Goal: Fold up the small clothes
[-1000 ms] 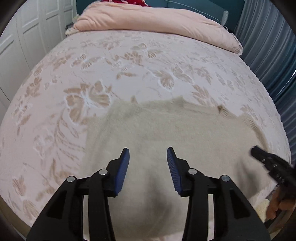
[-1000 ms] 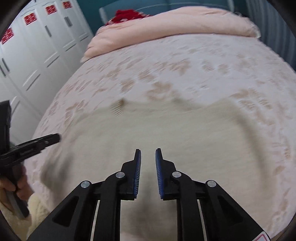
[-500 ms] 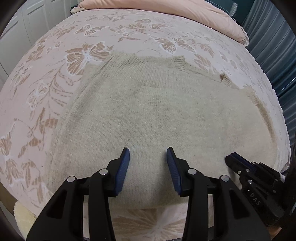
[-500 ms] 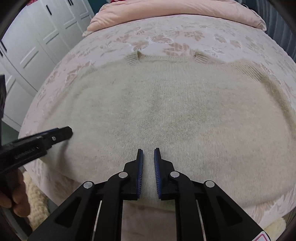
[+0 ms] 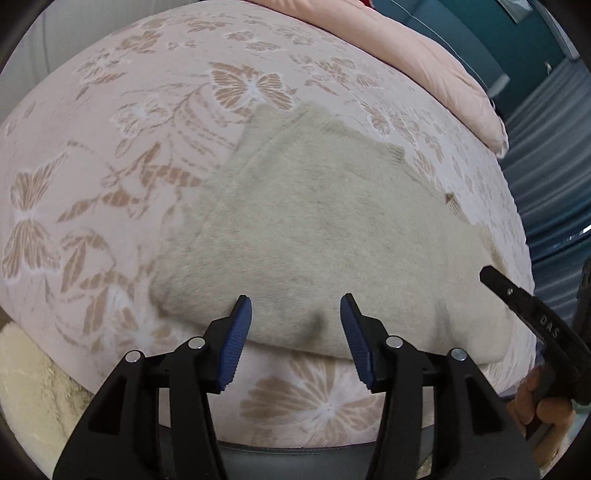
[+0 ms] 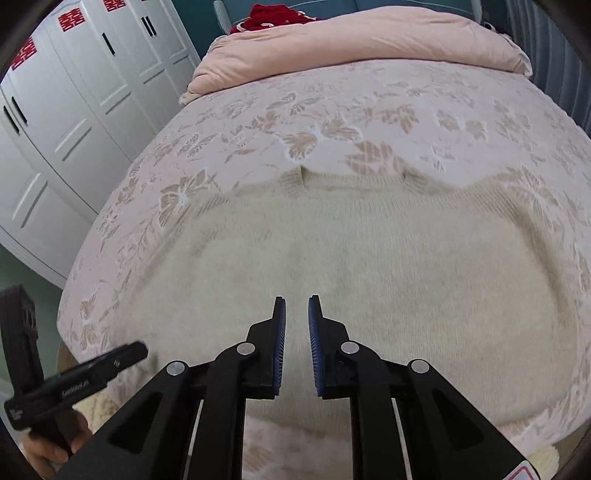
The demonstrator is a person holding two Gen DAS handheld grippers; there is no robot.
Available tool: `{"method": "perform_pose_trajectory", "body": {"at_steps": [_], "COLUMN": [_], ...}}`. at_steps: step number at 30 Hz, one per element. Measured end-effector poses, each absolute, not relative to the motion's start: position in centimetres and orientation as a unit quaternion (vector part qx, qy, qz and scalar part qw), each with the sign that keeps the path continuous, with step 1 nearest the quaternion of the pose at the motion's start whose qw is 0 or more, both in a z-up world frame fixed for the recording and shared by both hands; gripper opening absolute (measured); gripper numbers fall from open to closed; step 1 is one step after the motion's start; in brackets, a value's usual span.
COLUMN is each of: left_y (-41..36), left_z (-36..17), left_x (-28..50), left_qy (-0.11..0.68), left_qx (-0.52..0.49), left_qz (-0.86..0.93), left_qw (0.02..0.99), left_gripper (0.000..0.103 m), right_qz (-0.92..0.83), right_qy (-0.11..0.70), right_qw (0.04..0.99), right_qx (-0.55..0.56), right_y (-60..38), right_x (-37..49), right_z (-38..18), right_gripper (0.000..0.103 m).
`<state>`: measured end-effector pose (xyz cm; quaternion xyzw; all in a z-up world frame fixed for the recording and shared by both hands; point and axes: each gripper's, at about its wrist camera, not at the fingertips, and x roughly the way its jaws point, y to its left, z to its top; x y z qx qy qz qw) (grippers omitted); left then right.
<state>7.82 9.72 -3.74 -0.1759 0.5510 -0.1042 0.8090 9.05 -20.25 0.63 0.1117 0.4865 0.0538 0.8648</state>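
A cream knit sweater [image 5: 325,236] lies spread flat on the pink floral bedspread [image 5: 122,147], its hem toward me and its neck away. It also shows in the right wrist view [image 6: 369,266]. My left gripper [image 5: 295,321] is open and empty, just over the sweater's near hem at its left part. My right gripper [image 6: 296,321] has its jaws a narrow gap apart and holds nothing, above the sweater's lower middle. Each gripper shows at the edge of the other's view.
A pink duvet [image 6: 369,40] lies rolled at the far end of the bed, with a red item [image 6: 269,18] behind it. White wardrobe doors [image 6: 74,92] stand on the left, blue curtains [image 5: 554,155] on the right. A cream fluffy rug [image 5: 33,387] lies below the bed's near edge.
Both grippers have pulled back toward the bed's near edge. The left one has swung left, so the sweater's left side and hem now show. Jaw gaps are unchanged.
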Motion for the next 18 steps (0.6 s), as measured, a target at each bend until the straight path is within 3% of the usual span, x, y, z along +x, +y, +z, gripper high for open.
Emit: {"method": "perform_pose_trajectory", "body": {"at_steps": [3, 6, 13, 18], "left_y": [10.9, 11.2, 12.1, 10.9], "left_z": [-3.8, -3.5, -4.1, -4.8], "left_x": [7.3, 6.8, 6.4, 6.7], "left_qy": [0.552, 0.549, 0.547, 0.561], "left_qx": [-0.181, -0.159, -0.187, -0.198], "left_qz": [-0.094, -0.092, -0.112, -0.112], "left_qw": [0.809, 0.815, 0.808, 0.796], "left_gripper": [0.048, 0.049, 0.055, 0.055], "right_qz": [0.055, 0.06, 0.072, 0.066], "right_qy": [0.514, 0.586, 0.541, 0.546], "right_qw": [0.849, 0.803, 0.832, 0.835], "right_qx": [0.104, 0.091, 0.099, 0.008], "right_y": [-18.4, -16.1, -13.8, -10.5], "right_x": [13.4, 17.2, 16.8, 16.4], "right_z": [-1.4, -7.1, -4.0, -6.8], "right_gripper": [0.012, 0.012, 0.013, 0.013]}}
